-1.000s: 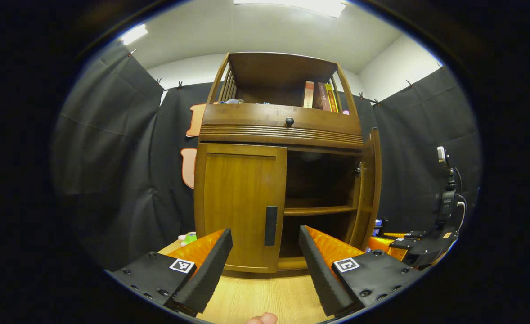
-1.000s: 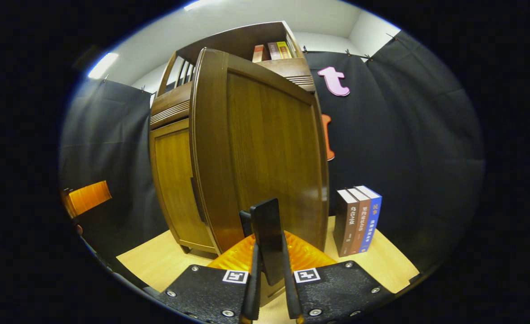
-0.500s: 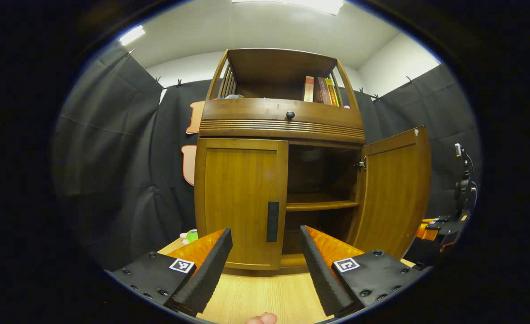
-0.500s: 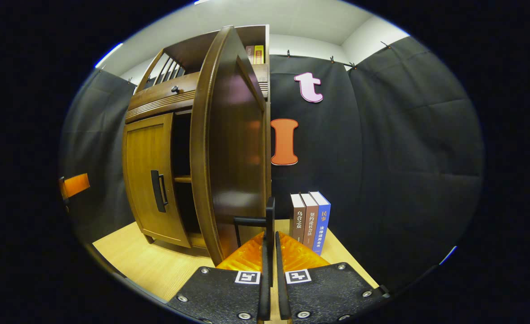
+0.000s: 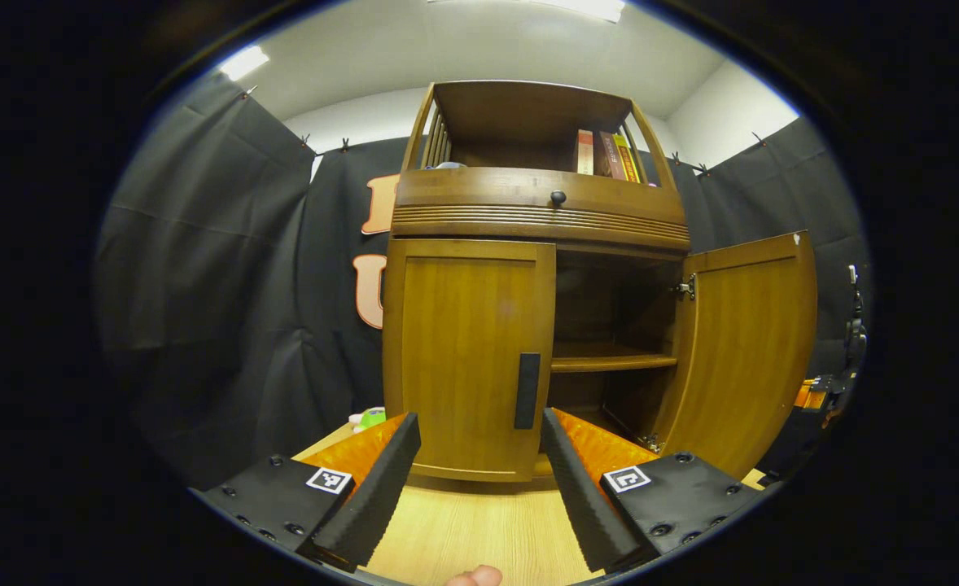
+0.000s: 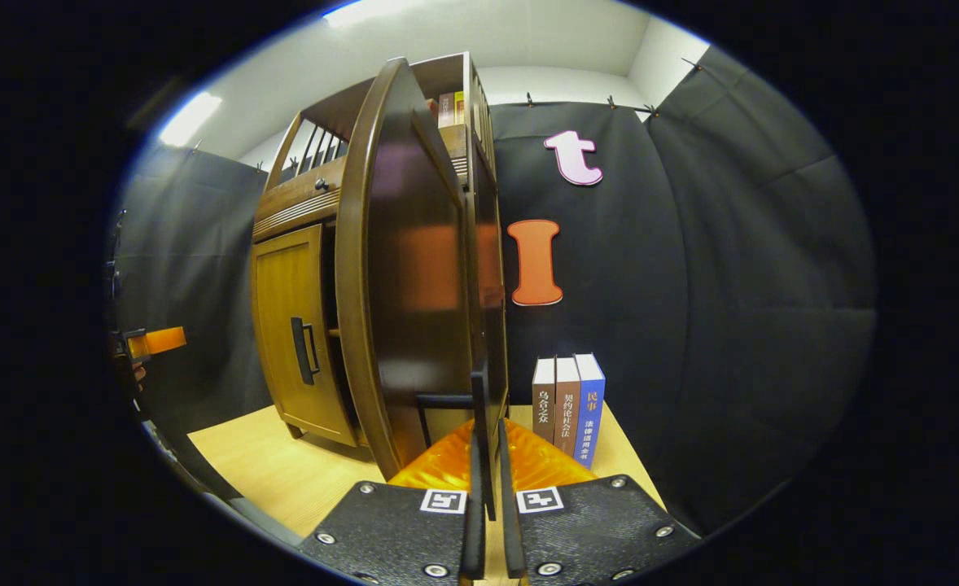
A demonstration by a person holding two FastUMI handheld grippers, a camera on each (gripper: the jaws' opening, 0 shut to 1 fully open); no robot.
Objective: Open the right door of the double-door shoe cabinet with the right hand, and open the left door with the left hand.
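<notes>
We see the shoe cabinet [image 5: 538, 220] standing on the light wood surface [image 5: 479, 529] against the black cloth, its right door [image 5: 744, 350] swung wide and its left door [image 5: 467, 358] closed, with a dark handle [image 5: 527, 391] at its inner edge. Our left tongs [image 5: 479, 480] hover wide apart in front of that handle, touching nothing. Our right tongs [image 6: 488, 496] are pinched narrow on the right door's handle [image 6: 479, 407]. 3 books [image 6: 567, 407] stand beside the cabinet. The lower shelf interior is too dark to make out.

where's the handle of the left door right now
In the left gripper view, the left door's handle sits on the closed left door, along its right edge beside the open compartment, just above the gap in the open left gripper.
</notes>
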